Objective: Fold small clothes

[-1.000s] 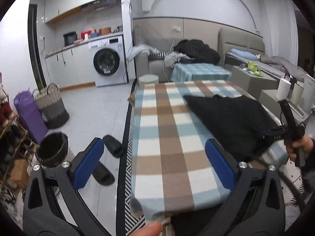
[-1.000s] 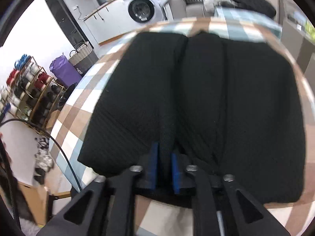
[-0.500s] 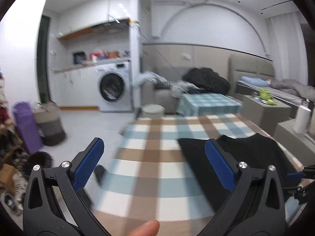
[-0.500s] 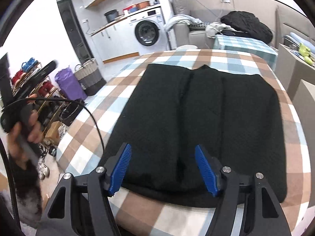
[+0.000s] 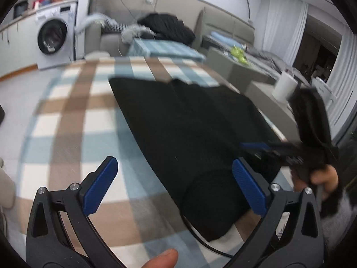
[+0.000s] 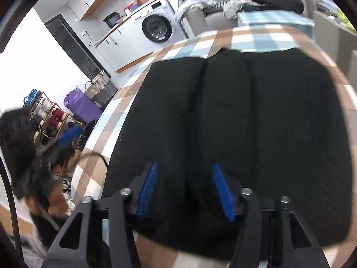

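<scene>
— Black garment [image 6: 245, 120] position?
— Flat on checked tablecloth [image 5: 67, 120].
— Fingers?
— My left gripper [image 5: 176, 187] gapes wide, holding nothing; my right gripper [image 6: 185, 189] spread over near hem, unclamped.

Bare checked cloth of desk [image 5: 73, 120] lay left of black garment [image 5: 189, 122]: free room there for left hand-held gripper [image 5: 174, 187], jaws wide apart. Right hand-held gripper [image 6: 185, 189] hung low over garment's near edge, jaws apart, blocking right side. Black cable [image 5: 200, 241] trailed across near desk edge. Far strip of desk bare beyond garment.
</scene>
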Tool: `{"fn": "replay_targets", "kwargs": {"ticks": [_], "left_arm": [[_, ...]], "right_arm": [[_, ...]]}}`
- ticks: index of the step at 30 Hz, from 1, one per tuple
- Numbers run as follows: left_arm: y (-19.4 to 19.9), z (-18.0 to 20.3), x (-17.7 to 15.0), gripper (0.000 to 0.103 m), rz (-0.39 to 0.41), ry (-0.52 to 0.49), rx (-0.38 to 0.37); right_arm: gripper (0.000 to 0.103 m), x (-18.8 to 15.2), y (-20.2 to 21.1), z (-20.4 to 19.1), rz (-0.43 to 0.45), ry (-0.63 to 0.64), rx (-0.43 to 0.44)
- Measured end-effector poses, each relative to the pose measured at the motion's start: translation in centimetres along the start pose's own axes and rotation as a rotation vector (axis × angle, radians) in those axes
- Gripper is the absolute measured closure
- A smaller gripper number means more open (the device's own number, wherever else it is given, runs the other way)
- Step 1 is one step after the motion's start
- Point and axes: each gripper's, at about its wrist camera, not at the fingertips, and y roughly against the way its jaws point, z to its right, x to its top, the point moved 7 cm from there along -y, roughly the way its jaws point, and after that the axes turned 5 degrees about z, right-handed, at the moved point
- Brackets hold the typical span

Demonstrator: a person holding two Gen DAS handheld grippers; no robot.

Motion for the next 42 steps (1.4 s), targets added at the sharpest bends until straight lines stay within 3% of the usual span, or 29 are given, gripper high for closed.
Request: {"fn": "replay_targets", "kwargs": {"ticks": [3, 4, 9, 11, 13, 15, 18, 20, 22, 26, 30, 31, 32, 33, 36, 39, 42], "left_arm": [[-1.7, 1.1, -1.9, 0.001, -0.057, -0.036, 0.013], [-2.1, 1.3, -2.5, 0.001, -0.078, -0.051, 0.018], [-2.1, 1.7, -3.5, 0.001, -0.098, -0.042, -0.001], [-1.0, 1.5, -3.1, 0.001, -0.092, -0.035, -0.006], [-0.5, 1.3, -2.8, 0.001, -0.088, -0.03, -0.002], [-0.7, 1.2, -2.5, 0.001, -0.09, -0.029, -0.002], [-1.2, 1.1, -2.3, 0.001, -0.102, -0.019, 0.006], [-1.4, 1.2, -2.1, 0.001, -0.1, -0.009, 0.001], [-1.5, 1.1, -2.0, 0.001, -0.102, 0.003, -0.003], [-1.8, 1.1, -1.9, 0.001, -0.105, 0.009, 0.001], [-2.4, 1.2, -1.8, 0.001, -0.119, 0.006, 0.021], [-2.6, 1.2, -1.8, 0.001, -0.124, 0.003, 0.03], [-2.8, 1.2, -1.7, 0.001, -0.126, 0.0, 0.038], [-2.9, 1.3, -1.7, 0.001, -0.128, -0.002, 0.043], [-3.1, 1.3, -1.6, 0.001, -0.13, -0.004, 0.048], [-3.2, 1.4, -1.6, 0.001, -0.137, -0.006, 0.047], [-3.3, 1.5, -1.7, 0.001, -0.141, -0.01, 0.045]], "right_arm": [[0.083, 0.6, -2.2, -0.3, -0.031, -0.005, 0.034], [0.096, 0.8, -2.3, -0.8, -0.025, 0.001, 0.051], [0.098, 2.3, 3.4, -3.6, 0.184, 0.105, 0.047], [0.098, 2.4, 5.5, -2.8, 0.24, 0.091, -0.038], [0.098, 1.7, 5.4, -1.3, 0.223, 0.089, -0.142], [0.098, 0.5, 3.4, 1.0, 0.141, 0.055, -0.2], [0.081, 0.0, 1.9, 2.7, 0.072, 0.027, -0.239], [0.054, 0.1, 2.9, 3.0, 0.092, 0.0, -0.225], [0.042, 0.3, 3.7, 3.4, 0.114, -0.009, -0.215], [0.042, 0.8, 2.2, 4.5, 0.059, -0.078, -0.095], [0.042, 2.8, -0.5, 5.8, 0.039, -0.152, -0.033], [0.053, 3.3, -0.8, 5.8, 0.05, -0.15, -0.035], [0.079, 3.6, -1.1, 5.4, 0.046, -0.121, -0.036], [0.089, 3.7, -1.0, 4.7, 0.04, -0.091, -0.027], [0.093, 4.5, 1.7, 0.6, 0.145, 0.049, -0.032], [0.094, 4.7, 5.0, -0.2, 0.231, 0.076, -0.087], [0.093, 3.7, 4.8, 2.1, 0.21, 0.065, -0.257]]}}
